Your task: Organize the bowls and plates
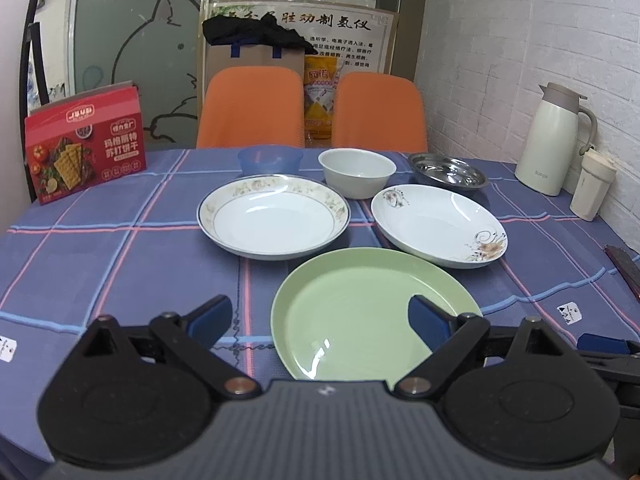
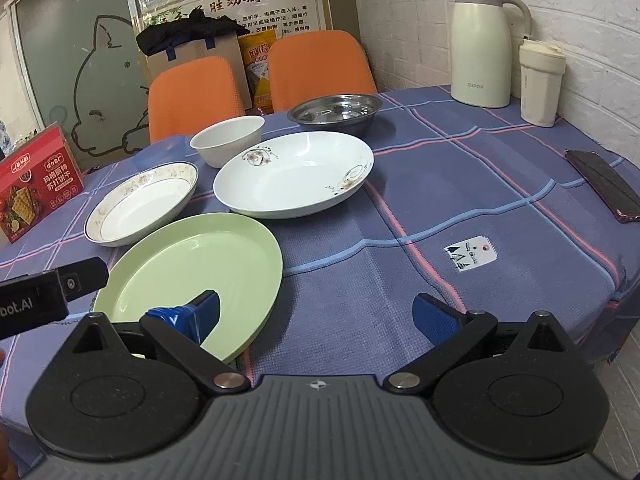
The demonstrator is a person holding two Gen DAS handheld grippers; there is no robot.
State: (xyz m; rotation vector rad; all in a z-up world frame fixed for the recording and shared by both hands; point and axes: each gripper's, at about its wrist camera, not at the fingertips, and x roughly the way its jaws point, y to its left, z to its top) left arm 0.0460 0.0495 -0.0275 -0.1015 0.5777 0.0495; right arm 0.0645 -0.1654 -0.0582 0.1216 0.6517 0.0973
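Round table under a blue plaid cloth [image 1: 120,248]. Left gripper [image 1: 320,316] hovers low over the near edge, jaws spread wide, nothing between them; its right pad overlaps the green plate [image 1: 360,312] in view. Right gripper [image 2: 316,312] also spread wide and empty, left pad over the same green plate's rim, right pad over bare cloth.

Nearest the person: the green plate. Behind it, a gold-rimmed white plate [image 1: 274,216] to the left and a white plate with a flower print [image 1: 436,224] to the right; the three lie close together, contact not clear. Back row, left to right: blue plastic bowl [image 1: 270,160], white bowl [image 1: 358,172], steel bowl [image 1: 448,170].

Writing: cream jug [image 2: 480,44] marked "SUPOR", a lidded cup [image 2: 540,84] just beside it. Red cracker box [image 1: 84,144] at far left carries Chinese print. Small white tag [image 2: 470,254] on the cloth, too small to read. Wall poster [image 1: 340,28] has large Chinese characters. The left tool's body in the right view reads "bot.AI". Dark phone case [image 2: 604,184] lies at right edge. Two orange chairs [image 1: 380,112] behind.
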